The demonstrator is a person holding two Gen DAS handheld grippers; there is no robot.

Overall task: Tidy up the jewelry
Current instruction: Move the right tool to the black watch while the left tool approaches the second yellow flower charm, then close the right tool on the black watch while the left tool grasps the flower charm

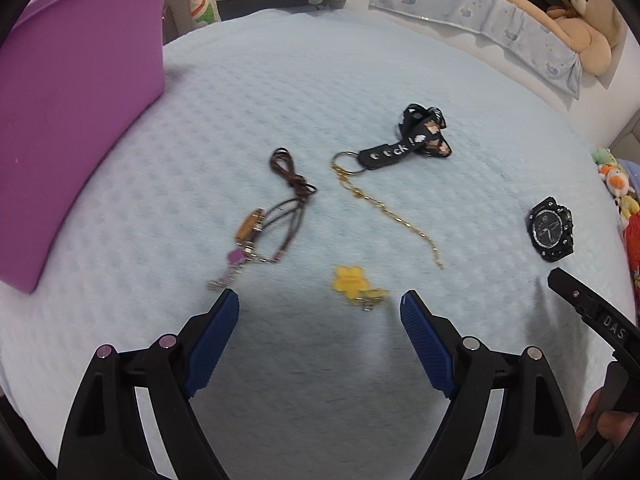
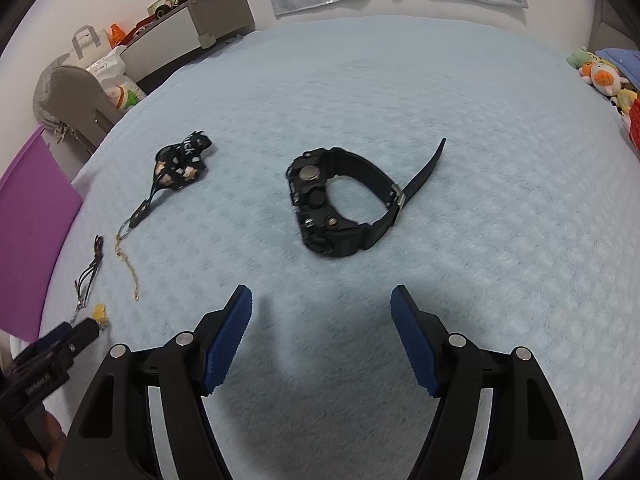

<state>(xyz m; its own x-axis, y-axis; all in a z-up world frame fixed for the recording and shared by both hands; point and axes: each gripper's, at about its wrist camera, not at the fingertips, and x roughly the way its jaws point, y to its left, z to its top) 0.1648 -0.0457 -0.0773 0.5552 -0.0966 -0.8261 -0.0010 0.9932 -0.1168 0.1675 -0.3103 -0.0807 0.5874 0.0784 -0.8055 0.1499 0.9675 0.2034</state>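
Observation:
Jewelry lies on a light blue bedspread (image 1: 304, 92). In the left wrist view a yellow flower charm (image 1: 352, 281) lies just ahead of my open, empty left gripper (image 1: 320, 304). Beyond it are a brown cord necklace with a purple charm (image 1: 276, 216), a thin gold chain (image 1: 392, 216) and a black printed strap with a key ring (image 1: 416, 138). A black wristwatch (image 1: 552, 229) lies at the right. In the right wrist view the watch (image 2: 340, 200) lies on its side ahead of my open, empty right gripper (image 2: 322, 300).
A purple bin (image 1: 76, 92) stands at the left on the bed. Plush toys (image 1: 588, 28) and a blue blanket (image 1: 480, 4) lie along the far edge. More small plush toys (image 2: 600, 74) sit at the right. A grey cabinet (image 2: 192, 28) stands beyond the bed.

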